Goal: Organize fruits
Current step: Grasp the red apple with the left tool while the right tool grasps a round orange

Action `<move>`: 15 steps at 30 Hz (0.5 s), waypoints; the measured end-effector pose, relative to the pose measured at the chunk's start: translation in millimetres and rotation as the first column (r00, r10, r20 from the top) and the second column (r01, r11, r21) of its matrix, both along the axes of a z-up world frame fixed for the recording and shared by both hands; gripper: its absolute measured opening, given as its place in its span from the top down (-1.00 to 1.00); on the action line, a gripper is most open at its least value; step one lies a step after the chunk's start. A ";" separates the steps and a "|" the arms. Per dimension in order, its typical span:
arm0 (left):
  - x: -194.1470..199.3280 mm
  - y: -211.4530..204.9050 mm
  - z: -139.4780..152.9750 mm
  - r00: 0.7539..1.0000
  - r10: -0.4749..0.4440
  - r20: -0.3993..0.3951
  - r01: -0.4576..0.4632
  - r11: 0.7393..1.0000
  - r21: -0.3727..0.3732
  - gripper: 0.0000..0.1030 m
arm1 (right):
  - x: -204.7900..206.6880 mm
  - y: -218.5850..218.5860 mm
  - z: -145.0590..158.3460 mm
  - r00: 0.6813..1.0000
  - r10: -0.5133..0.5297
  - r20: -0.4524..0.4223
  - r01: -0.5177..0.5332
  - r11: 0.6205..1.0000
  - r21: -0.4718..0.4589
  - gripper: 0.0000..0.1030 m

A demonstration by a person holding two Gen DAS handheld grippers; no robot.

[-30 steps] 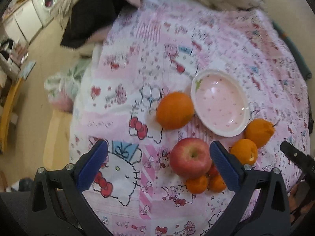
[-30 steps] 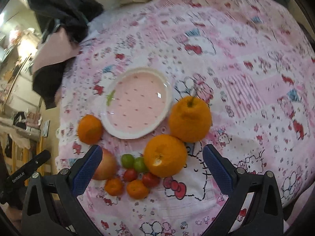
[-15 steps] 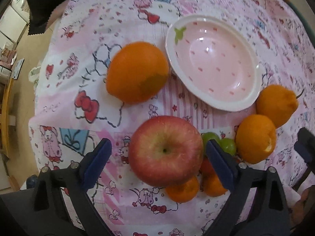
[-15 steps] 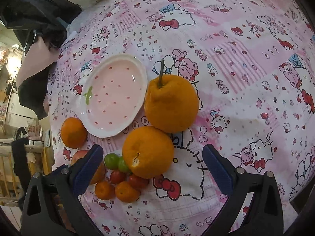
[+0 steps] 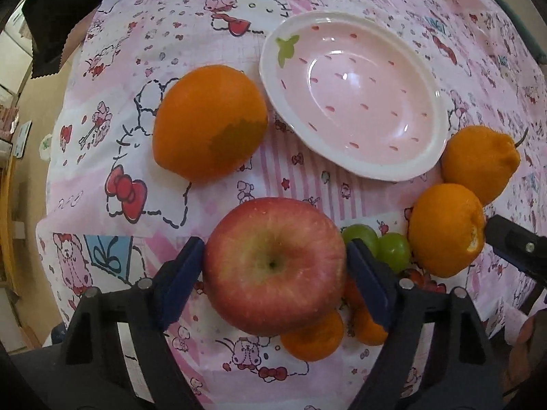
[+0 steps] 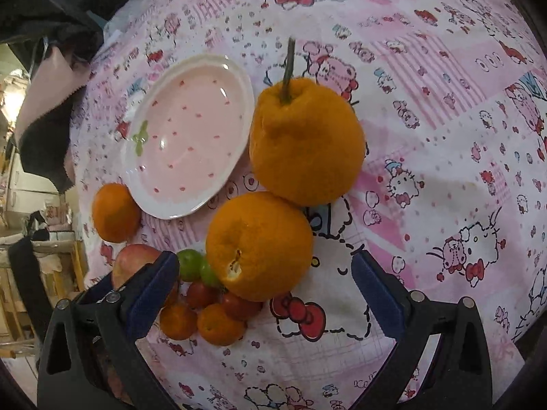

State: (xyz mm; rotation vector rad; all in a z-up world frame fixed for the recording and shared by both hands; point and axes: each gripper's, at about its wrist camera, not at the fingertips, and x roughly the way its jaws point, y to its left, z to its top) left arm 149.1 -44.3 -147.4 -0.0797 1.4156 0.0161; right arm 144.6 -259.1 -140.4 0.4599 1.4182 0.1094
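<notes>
A red apple [image 5: 273, 266] lies on the pink patterned tablecloth between the pads of my left gripper [image 5: 275, 256], whose jaws are closing, both pads touching its sides. Behind it sit a large orange [image 5: 208, 123] and an empty pink plate [image 5: 383, 175]. My right gripper [image 6: 263, 290] stands open around a round orange [image 6: 259, 246], pads apart from it. A stemmed, bumpy citrus [image 6: 307, 143] leans against that orange beside the plate [image 6: 246, 109]. Green grapes [image 6: 189, 264], cherry tomatoes [image 6: 201, 294] and small tangerines [image 6: 218, 328] cluster between apple and orange.
Dark and pink cloth [image 6: 51, 17] lies at the table's far left corner. The table edge drops off on the left toward floor and furniture [image 6: 41, 225]. Bare tablecloth [image 6: 461, 136] stretches right of the fruit. The right gripper's finger [image 5: 516, 249] shows in the left wrist view.
My left gripper came down over the apple and its jaws narrowed onto its sides. My right gripper sank closer, bringing the round orange between its open fingers.
</notes>
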 end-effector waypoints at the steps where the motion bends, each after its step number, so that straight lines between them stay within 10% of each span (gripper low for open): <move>1: 1.2 -1.3 -5.7 1.000 -0.008 -0.019 0.008 1.000 0.004 -0.63 | 1.6 2.7 -4.0 1.000 0.007 -0.012 -0.007 1.000 -0.010 -1.00; 15: -5.9 14.3 11.1 0.999 -0.017 0.031 0.017 1.000 -0.017 -0.59 | 18.0 36.8 -37.2 0.994 0.074 -0.077 -0.083 0.989 -0.124 -0.67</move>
